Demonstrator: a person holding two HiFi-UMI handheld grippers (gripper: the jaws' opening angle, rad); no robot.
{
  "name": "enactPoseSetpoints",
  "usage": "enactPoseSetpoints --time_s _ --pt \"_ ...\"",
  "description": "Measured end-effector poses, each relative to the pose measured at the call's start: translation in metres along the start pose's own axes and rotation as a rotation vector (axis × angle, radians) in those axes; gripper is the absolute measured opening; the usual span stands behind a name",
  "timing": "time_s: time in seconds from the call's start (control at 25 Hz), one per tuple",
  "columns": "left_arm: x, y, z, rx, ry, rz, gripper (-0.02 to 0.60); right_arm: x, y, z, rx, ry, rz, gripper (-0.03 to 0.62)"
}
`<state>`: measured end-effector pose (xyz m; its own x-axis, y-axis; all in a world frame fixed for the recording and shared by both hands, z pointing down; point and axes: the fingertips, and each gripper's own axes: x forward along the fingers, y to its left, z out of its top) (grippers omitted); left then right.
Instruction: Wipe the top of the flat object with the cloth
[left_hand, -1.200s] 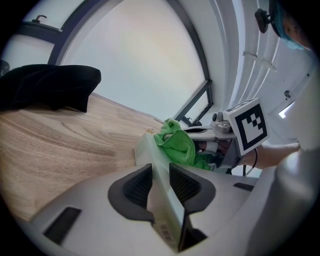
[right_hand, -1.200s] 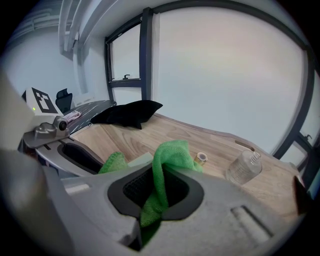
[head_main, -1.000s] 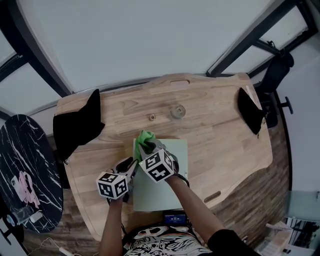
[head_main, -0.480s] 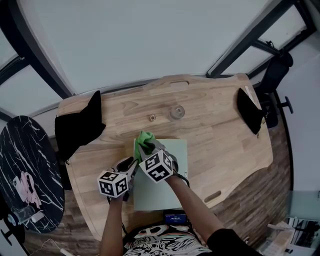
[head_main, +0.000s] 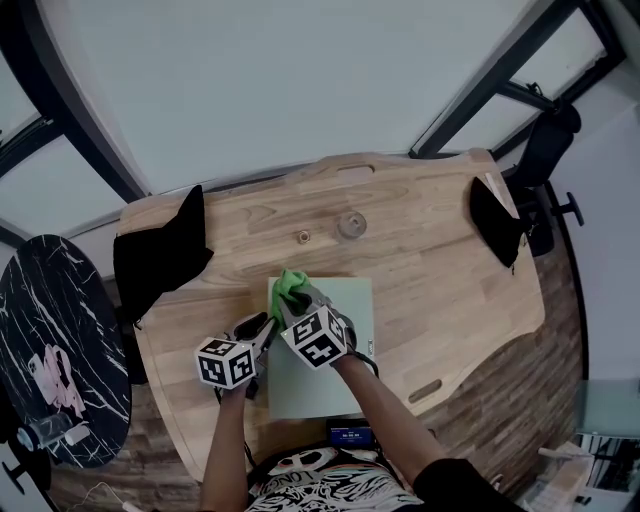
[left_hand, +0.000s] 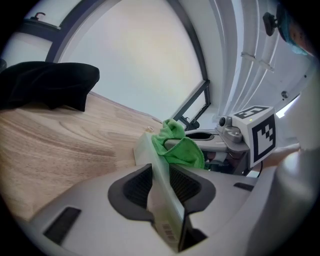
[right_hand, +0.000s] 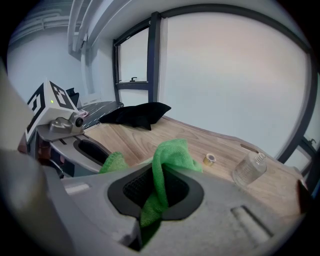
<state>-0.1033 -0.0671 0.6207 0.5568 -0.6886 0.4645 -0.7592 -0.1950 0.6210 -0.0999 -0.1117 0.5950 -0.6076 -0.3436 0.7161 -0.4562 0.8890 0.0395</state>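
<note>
A pale green flat board (head_main: 330, 370) lies on the wooden table (head_main: 430, 270) near its front edge. My left gripper (head_main: 258, 328) is shut on the board's left edge; in the left gripper view the board (left_hand: 160, 195) stands edge-on between the jaws of that gripper (left_hand: 160, 187). My right gripper (head_main: 292, 300) is shut on a bright green cloth (head_main: 288, 284) that rests on the board's far left corner. The cloth (right_hand: 167, 160) hangs pinched in the right gripper (right_hand: 155, 190) in its own view. From the left gripper view, the cloth (left_hand: 175, 145) sits bunched on the board's far end.
A clear small bottle (head_main: 351, 223) and a small tape roll (head_main: 303, 237) stand behind the board. Black cloth bundles lie at the table's left end (head_main: 160, 250) and right end (head_main: 492, 225). A round black marble table (head_main: 50, 350) is at the left.
Both grippers hold their places on the board and cloth; the whole view has shifted slightly, with little visible motion of the cloth.
</note>
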Motion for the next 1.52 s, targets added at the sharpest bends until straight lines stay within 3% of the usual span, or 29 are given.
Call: enactPoseSetpoints --time_s 0.96,1.52 --pt "0.003 0.005 0.0 -0.059 -0.018 -0.022 0.109 -0.024 0.032 -0.027 0.032 -0.014 0.03 0.032" --pt "0.003 0.009 -0.002 -0.087 -0.025 -0.017 0.109 -0.036 0.067 -0.041 0.034 -0.017 0.133 0.032"
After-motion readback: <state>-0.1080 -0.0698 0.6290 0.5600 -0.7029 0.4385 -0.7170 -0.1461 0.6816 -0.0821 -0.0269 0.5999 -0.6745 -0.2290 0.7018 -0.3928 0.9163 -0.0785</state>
